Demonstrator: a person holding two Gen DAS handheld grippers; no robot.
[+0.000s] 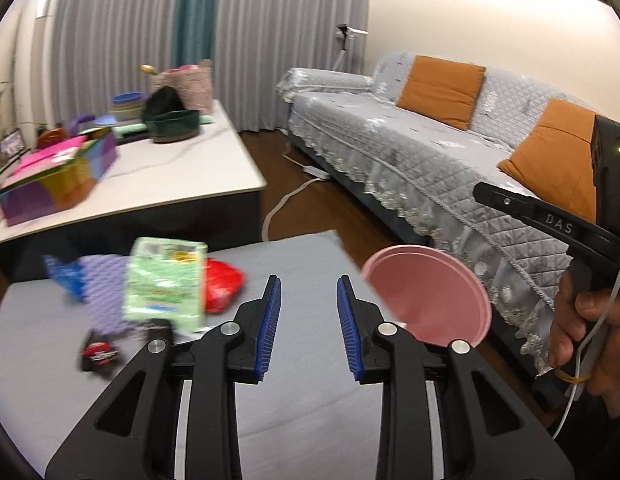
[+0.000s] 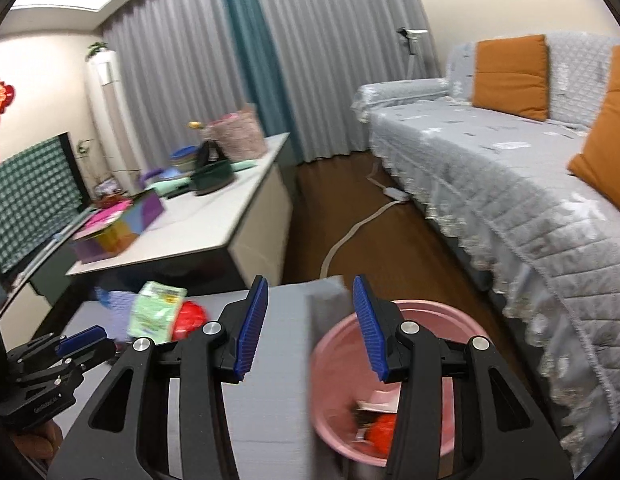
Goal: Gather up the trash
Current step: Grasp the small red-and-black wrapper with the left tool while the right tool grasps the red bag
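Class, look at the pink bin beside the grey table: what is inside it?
The pink bin holds some rubbish: a red piece and a pale wrapper. The right gripper's finger hides the rest.

grey pad (image 1: 293,392) bare nearside, wrappers (image 1: 163,280) beyond

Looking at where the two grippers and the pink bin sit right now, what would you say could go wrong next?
1. The pink bin sits beside the grey table's corner, so a piece dropped short may land on the floor.
2. The green packet, red wrapper and purple sheet lie in an overlapping heap; the open left gripper may drag neighbours along.
3. The open, empty right gripper hovers close to the bin and could knock it.
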